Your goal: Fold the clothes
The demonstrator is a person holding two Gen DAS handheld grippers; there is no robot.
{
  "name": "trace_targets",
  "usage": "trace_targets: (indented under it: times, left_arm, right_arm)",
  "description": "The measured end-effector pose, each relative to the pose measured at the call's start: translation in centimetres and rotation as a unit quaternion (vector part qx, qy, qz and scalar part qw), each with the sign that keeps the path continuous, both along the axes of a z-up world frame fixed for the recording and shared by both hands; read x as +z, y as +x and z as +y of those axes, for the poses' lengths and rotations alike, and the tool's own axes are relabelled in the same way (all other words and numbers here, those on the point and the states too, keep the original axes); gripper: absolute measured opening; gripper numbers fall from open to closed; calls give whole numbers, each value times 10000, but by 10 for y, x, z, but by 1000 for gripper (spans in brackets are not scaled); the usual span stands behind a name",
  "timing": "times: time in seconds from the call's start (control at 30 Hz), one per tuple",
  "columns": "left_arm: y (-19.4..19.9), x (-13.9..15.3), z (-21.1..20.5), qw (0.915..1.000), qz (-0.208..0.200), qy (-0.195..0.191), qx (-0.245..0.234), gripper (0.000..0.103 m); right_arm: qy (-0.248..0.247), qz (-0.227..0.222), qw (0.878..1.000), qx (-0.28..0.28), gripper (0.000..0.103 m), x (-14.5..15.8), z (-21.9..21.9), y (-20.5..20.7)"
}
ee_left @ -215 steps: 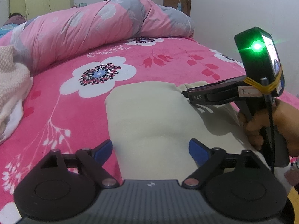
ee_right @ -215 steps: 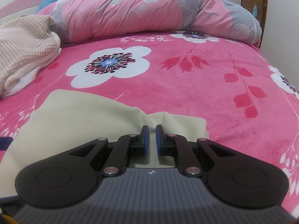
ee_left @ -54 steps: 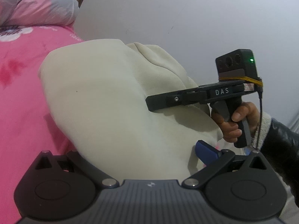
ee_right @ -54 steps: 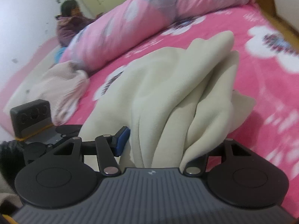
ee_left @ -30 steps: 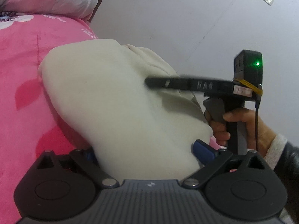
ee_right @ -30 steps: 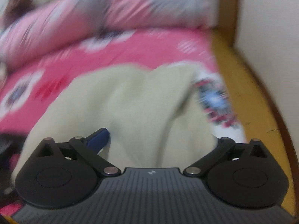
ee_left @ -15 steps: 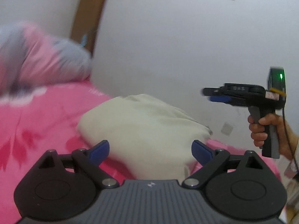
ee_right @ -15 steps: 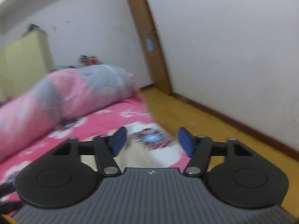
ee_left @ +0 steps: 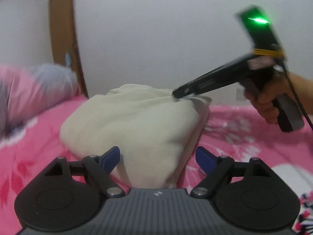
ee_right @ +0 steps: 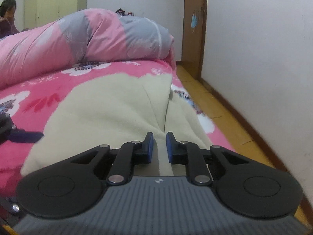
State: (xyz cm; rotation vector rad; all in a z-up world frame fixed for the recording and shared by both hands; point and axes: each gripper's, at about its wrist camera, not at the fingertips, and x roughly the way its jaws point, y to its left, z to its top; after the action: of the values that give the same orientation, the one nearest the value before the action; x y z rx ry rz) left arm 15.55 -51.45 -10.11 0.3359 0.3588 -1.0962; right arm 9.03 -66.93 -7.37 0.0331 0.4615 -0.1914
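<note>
A cream fleece garment (ee_left: 137,121) lies bunched on the pink floral bedsheet (ee_left: 244,137). My left gripper (ee_left: 157,158) stands wide at the garment's near end. Its jaws are closing with a hump of the fabric between them, and the blue pads (ee_left: 110,158) do not press on it. In the right wrist view my right gripper (ee_right: 159,146) is closing, its pads nearly together on a raised fold of the garment (ee_right: 117,107). From the left wrist view, the right gripper's tip (ee_left: 176,94) pinches the garment's far right corner, with a hand (ee_left: 270,101) on its handle.
A rolled pink and grey duvet (ee_right: 88,39) lies across the far end of the bed. The bed's right edge drops to a wooden floor (ee_right: 225,117) beside a white wall and a brown door frame (ee_right: 193,29). A person (ee_right: 7,17) sits far left.
The right gripper came down from the air onto the garment's corner and its jaws went from wide to nearly together. The left gripper rolled level and its jaws narrowed slightly.
</note>
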Motion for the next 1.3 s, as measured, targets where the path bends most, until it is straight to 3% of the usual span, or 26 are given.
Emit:
trace_targets:
  times: [0.17,0.33,0.47,0.57,0.7,0.8,0.93,1.03,1.1,1.2,1.3]
  left_arm:
    - [45,25,43,9915,1002,-715,426,87]
    - [120,39,37,9653,2108,-1270,879,86]
    - [161,24,17,9506,2692,-1162,1024,86]
    - [186,1,7,9313,3218,-1071,1331,86]
    - [194,-13,14,9128,3616,-1126,1528,87]
    - [182,3,29,9253,3256,-1023,1653,85]
    - [146,44,64,9525,2468,-752,1618,88]
    - [104,77,86,9728,1750,-357,1477,96]
    - [75,95,100,9816,1352,-236,1331,101]
    - [27,120,126,9847,1252,-379,1155,103]
    - [-12,134,147,9820,1416,-550,1125,103]
  right_arm:
    - [-51,-680,9966,467,13,28,28,-21]
    - [-140,-766,9933,854,13,26,40,-27]
    - [-148,78,9956,925,12,-6,36,-13]
    - [29,82,9959,898,12,-16,33,-9]
    - [319,41,9962,815,12,-20,28,4]
    - [319,31,9971,697,12,-20,32,8]
    - [307,-2,9985,462,13,-22,40,-3]
    - [636,-121,9977,190,15,-6,42,-13]
    - [923,-363,9951,-16,15,13,48,-32]
    - [1116,-612,9915,-287,18,39,67,-68]
    - [1383,-665,9871,-455,32,56,96,-107]
